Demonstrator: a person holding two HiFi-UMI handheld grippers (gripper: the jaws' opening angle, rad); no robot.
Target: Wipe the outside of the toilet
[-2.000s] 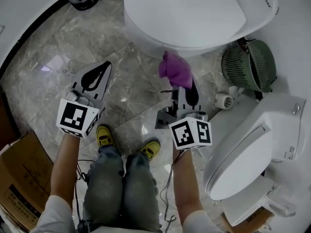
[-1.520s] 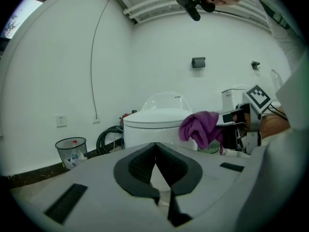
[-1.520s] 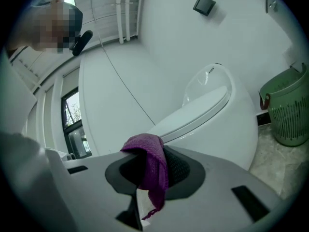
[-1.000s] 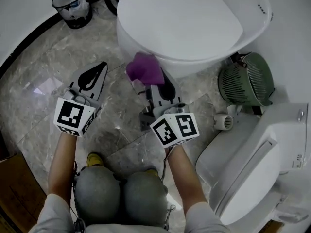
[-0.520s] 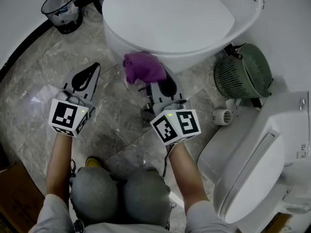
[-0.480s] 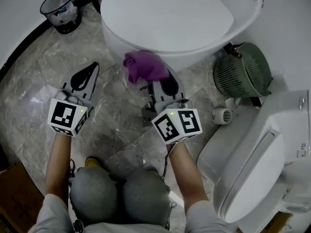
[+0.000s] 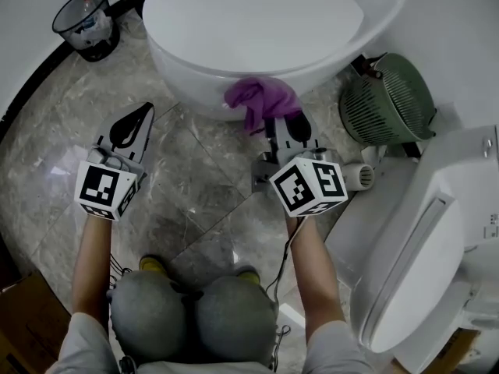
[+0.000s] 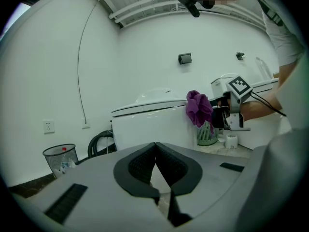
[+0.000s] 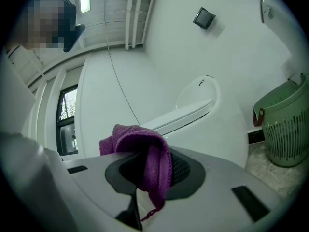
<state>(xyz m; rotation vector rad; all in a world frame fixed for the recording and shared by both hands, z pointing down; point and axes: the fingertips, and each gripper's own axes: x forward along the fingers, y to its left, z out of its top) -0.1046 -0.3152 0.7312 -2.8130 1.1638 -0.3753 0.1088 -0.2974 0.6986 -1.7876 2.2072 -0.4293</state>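
Note:
A white toilet (image 7: pixel 257 22) with its lid down fills the top of the head view. My right gripper (image 7: pixel 277 123) is shut on a purple cloth (image 7: pixel 261 100), which is pressed against the front of the bowl's outer wall, just under the rim. In the right gripper view the purple cloth (image 9: pixel 145 153) drapes over the jaws with the toilet (image 9: pixel 203 120) close behind. My left gripper (image 7: pixel 132 123) hovers over the floor to the left, shut and holding nothing; the left gripper view shows the toilet (image 8: pixel 149 124) and the cloth (image 8: pixel 199 108) ahead.
A green basket (image 7: pixel 386 100) stands right of the toilet. A second white toilet (image 7: pixel 421 240) lies at the lower right, with a small white roll (image 7: pixel 360 176) beside it. A black waste bin (image 7: pixel 82 22) sits at the top left. The floor is grey marble tile (image 7: pixel 187 185).
My right gripper has carried the purple cloth from the left front of the bowl rightward along its outer wall. The left gripper has barely moved. The view has shifted closer.

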